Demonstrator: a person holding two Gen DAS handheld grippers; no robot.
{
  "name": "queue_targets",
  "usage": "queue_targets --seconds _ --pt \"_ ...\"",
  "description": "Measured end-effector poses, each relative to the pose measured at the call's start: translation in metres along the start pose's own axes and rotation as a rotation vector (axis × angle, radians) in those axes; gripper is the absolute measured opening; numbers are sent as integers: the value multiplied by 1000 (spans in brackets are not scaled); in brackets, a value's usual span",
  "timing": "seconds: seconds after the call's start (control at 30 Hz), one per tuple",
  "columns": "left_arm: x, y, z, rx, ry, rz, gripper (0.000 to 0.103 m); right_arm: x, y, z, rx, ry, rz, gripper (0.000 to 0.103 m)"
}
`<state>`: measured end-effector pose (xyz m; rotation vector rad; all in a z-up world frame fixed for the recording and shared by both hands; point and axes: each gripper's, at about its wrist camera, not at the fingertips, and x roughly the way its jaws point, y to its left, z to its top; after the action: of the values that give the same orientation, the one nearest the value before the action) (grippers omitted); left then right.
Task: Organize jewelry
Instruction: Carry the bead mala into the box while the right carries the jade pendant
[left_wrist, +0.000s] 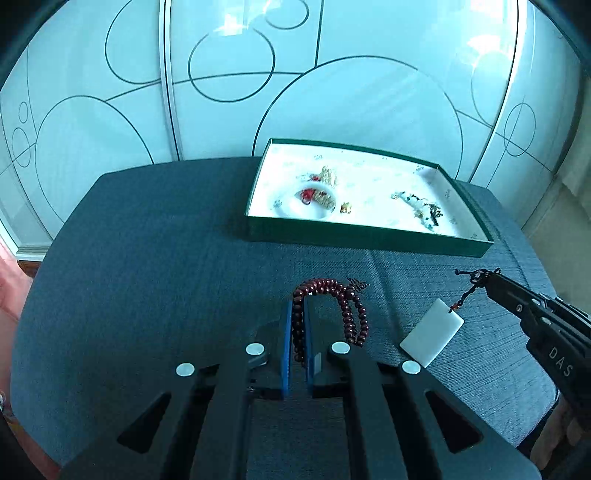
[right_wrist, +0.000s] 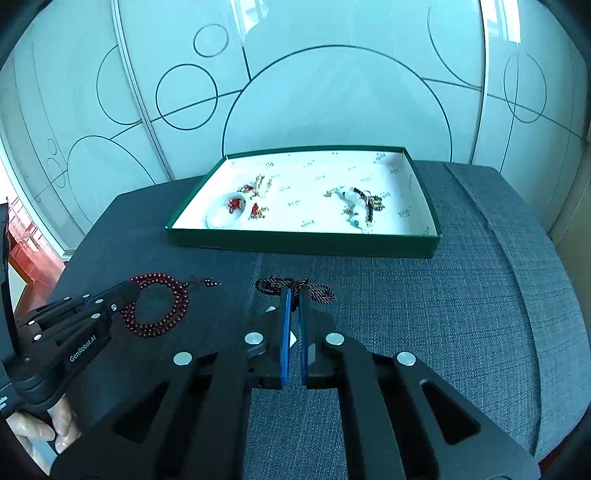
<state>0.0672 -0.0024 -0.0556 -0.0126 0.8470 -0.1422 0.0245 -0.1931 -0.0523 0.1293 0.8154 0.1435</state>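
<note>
Two pieces are held: a dark red bead bracelet (left_wrist: 334, 306) is clamped in the left hand-held gripper (left_wrist: 298, 314), and a braided cord (right_wrist: 295, 288) carrying a white pendant (left_wrist: 431, 334) is pinched by the right hand-held gripper (right_wrist: 293, 299). Ahead of both, a green tray (right_wrist: 303, 240) of jewelry is seen on the grey tabletop (right_wrist: 461, 295).

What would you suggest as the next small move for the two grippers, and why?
Probably carry both forward over the green box. The left gripper is shut on the dark red bead string, the right gripper on the cord of the white pendant, and the box's middle looks bare.
</note>
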Motion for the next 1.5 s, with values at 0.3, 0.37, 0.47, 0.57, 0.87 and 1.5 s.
queue_targets --seconds 0.3,0.37,0.47,0.57,0.87,1.5 --pt "-9 -4 10 7 -28 -10 6 -14 3 11 -6 -39 10 4" --pt "-12 -5 14 10 -38 -11 5 -17 2 13 -6 -47 11 4" --pt "-14 -7 20 17 -52 -14 5 -20 0 18 0 -60 8 4" --pt "-15 -10 27 23 -62 -17 6 -22 -4 24 7 -71 5 4" --pt "-14 -21 51 49 -101 -24 6 -30 -7 46 11 -101 13 4" --pt "79 -49 130 92 -91 22 5 61 -28 116 9 -31 -27 4"
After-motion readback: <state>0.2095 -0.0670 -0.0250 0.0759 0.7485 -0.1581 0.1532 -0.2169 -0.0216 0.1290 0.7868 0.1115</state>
